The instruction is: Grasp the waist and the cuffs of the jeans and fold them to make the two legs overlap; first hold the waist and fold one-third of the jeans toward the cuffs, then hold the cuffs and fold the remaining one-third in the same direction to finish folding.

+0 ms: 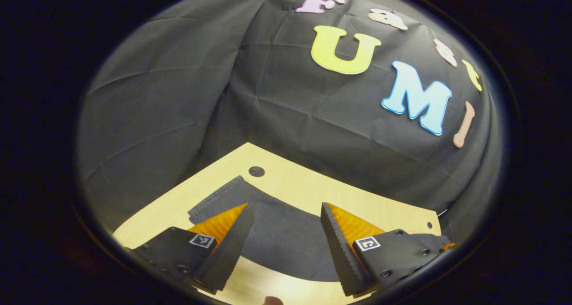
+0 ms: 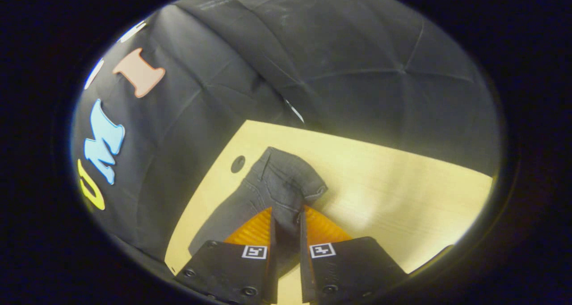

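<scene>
On the light wooden table (image 1: 308, 186), as seen from the left gripper view, one pair of dark jeans (image 1: 286, 233) is laid flat, with one ribbed cuff (image 1: 214, 200) turned toward the table's far corner beside one round hole (image 1: 256, 171). The left gripper (image 1: 283, 215) is held wide open above the fabric, nothing being gripped. From the right gripper view, the jeans' waist (image 2: 286, 180) is seen on the table, and the right gripper (image 2: 286, 218) is nearly closed, a fold of denim being pinched between its two fingers.
</scene>
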A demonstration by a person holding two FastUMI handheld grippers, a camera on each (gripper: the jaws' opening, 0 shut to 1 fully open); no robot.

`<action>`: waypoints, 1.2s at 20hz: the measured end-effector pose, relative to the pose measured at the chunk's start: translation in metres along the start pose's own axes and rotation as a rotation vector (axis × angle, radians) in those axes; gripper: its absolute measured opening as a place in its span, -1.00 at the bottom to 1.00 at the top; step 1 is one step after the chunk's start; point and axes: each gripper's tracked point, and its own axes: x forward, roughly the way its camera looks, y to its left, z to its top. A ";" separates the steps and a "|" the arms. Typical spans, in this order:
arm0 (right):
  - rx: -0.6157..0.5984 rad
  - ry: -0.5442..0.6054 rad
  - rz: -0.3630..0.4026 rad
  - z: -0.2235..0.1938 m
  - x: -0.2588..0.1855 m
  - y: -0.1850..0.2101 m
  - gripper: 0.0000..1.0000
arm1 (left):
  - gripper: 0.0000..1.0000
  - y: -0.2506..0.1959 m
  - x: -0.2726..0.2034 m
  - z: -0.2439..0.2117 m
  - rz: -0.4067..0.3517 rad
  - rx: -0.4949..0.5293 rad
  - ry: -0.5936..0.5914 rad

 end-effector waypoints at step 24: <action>-0.848 -0.284 0.634 -0.217 -0.158 0.272 -0.70 | 0.95 -0.036 -0.077 0.016 -0.146 0.089 -0.103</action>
